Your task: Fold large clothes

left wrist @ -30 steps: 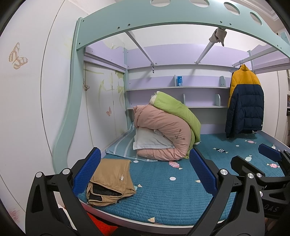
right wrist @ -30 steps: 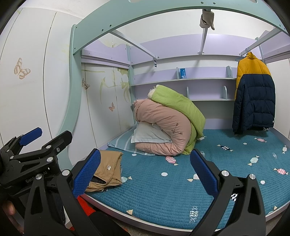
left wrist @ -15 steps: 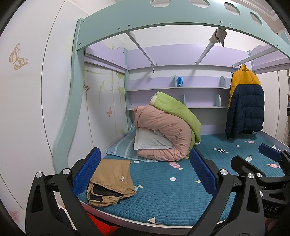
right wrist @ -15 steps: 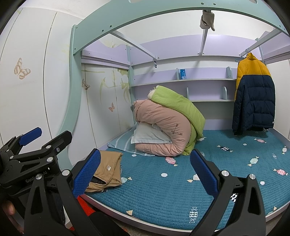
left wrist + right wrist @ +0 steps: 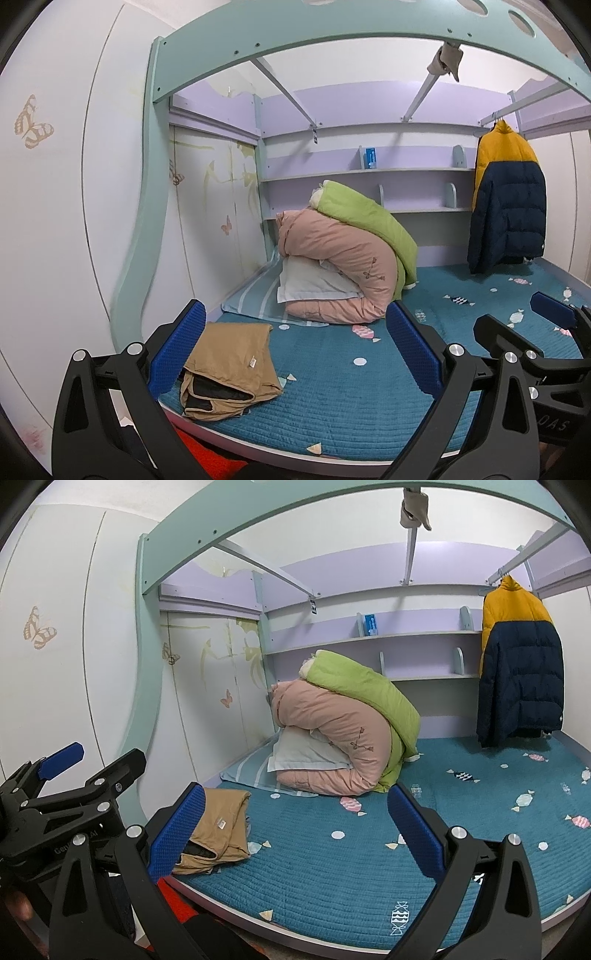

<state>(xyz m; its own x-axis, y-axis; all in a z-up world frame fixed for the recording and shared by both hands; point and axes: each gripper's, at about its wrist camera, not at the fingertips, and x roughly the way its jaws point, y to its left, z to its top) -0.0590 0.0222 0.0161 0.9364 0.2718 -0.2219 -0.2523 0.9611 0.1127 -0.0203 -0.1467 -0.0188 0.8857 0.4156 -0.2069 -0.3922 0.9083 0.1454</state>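
left wrist view shows the left claw point(image 5: 295, 347) spread wide and holding nothing, hovering off the near edge of the bed point(image 5: 332, 417). the right claw point(image 5: 291, 823) is likewise wide and empty. the tan garment point(image 5: 229, 365) lies folded into a compact rectangle on the bed's near left corner, its dark lining showing at the open edge; neither claw touches it. judging by that, one piece looks done. what may remain is the yellow and navy jacket point(image 5: 521, 664) hanging on the rail at the far right, well apart from both claws, if it belongs to the task. the pink quilt point(image 5: 340, 266) and green quilt point(image 5: 365, 218) sit piled at the back.
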